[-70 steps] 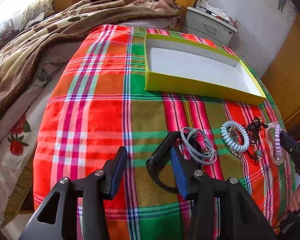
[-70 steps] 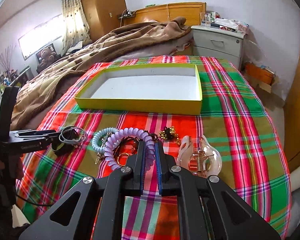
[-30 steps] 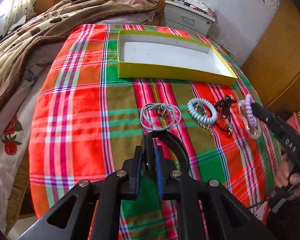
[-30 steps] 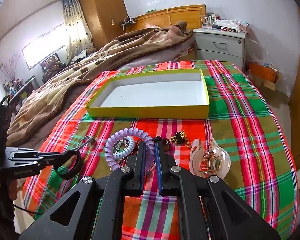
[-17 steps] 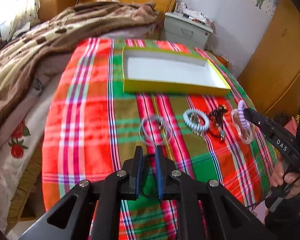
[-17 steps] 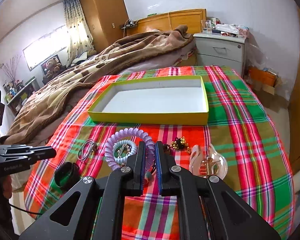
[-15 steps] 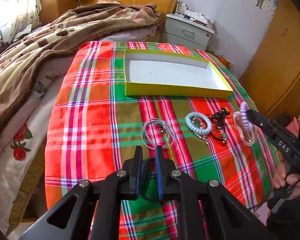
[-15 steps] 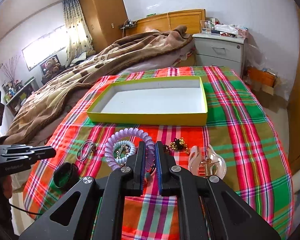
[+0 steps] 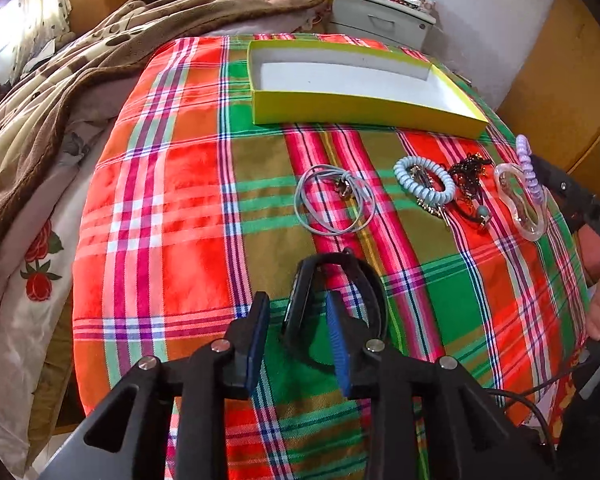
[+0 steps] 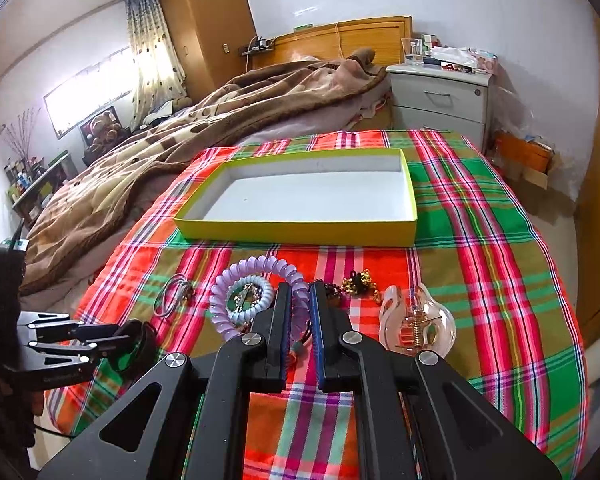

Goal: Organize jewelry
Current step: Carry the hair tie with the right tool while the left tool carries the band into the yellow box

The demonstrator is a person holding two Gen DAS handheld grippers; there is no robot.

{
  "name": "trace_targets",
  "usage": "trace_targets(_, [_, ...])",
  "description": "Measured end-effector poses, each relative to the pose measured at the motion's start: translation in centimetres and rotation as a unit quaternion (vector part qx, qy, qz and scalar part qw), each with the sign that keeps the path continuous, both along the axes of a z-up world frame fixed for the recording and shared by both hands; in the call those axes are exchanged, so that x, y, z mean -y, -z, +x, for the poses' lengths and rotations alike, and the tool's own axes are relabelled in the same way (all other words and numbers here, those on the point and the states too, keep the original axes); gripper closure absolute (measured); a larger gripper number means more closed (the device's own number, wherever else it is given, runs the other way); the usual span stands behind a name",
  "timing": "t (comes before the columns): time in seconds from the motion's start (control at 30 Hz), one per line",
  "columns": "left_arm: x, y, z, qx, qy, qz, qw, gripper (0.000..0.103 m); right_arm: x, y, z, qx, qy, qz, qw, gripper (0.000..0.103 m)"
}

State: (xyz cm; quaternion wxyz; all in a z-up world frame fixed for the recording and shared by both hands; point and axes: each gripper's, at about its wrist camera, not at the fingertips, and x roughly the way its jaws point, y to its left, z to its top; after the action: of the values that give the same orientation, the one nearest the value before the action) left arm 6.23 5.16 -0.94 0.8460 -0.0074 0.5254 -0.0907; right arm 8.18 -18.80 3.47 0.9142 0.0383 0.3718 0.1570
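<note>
Jewelry lies in a loose row on the plaid red-and-green cloth (image 9: 172,184) over the bed, all of it still outside the shallow yellow box with a white floor (image 10: 300,232), which looks empty.

My left gripper (image 9: 298,334) has just been opening its jaws — the black band-shaped bracelet (image 9: 340,280) stands between them on the cloth, and the pads no longer seem to press it. It looks stiff enough to hold its loop, light, a little slick; I would take it across the flat of the band, not at the curve.

My right gripper (image 10: 298,332) is clenched on the lilac spiral coil bracelet (image 10: 256,280). That coil is springy and will stretch or twist if I pull fast.

Beyond, the thin grey cord loop (image 9: 334,200) is limp and will drape. The pale blue spiral coil (image 9: 424,184) sits tangled with small metal pieces, so it may drag its neighbours. The clear plastic claw clip (image 10: 418,324) looks hard and brittle — best taken at its body near the spring.

Room is good: open cloth lies between the row and the box's near wall, which I must clear. The cloth's right edge is near the clip, and the brown blanket (image 10: 180,128) crowds the far left.
</note>
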Motion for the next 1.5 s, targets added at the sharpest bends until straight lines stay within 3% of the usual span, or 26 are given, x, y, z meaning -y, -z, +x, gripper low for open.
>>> trace_targets(0.07, [0.1, 0.2, 0.1, -0.001, 0.002, 0.008, 1.0, 0.074, 0.0, 0.0, 0.0, -0.001, 0.002, -0.001, 1.0, 0.093])
trace_targets(0.13, [0.1, 0.1, 0.0, 0.004, 0.002, 0.017, 0.9998, 0.082, 0.0, -0.1, 0.0, -0.001, 0.002, -0.001, 1.0, 0.093])
trace_targets(0.3, [0.1, -0.1, 0.2, 0.007, 0.004, 0.01, 0.9999, 0.09, 0.1, -0.4, 0.2, 0.001, 0.006, -0.003, 1.0, 0.093])
trace_targets(0.6, [-0.7, -2.4, 1.7, 0.036, -0.011, 0.001, 0.9993, 0.09, 0.4, -1.5, 1.3, 0.01, 0.013, -0.012, 1.0, 0.093])
trace_targets(1.03, [-1.0, -5.5, 8.5, 0.074, -0.027, -0.013, 0.9968, 0.09, 1.5, -3.3, 6.9, 0.01, 0.032, -0.025, 0.999, 0.093])
trace_targets(1.3, [-0.7, -5.7, 13.3, 0.072, -0.037, -0.026, 0.9964, 0.09, 2.9, -2.6, 11.9, -0.017, 0.048, -0.011, 0.999, 0.093])
trace_targets(1.5, [0.0, -5.3, 16.7, 0.066, -0.035, -0.03, 0.9967, 0.09, 3.2, -1.7, 15.0, -0.033, 0.052, -0.034, 0.998, 0.093])
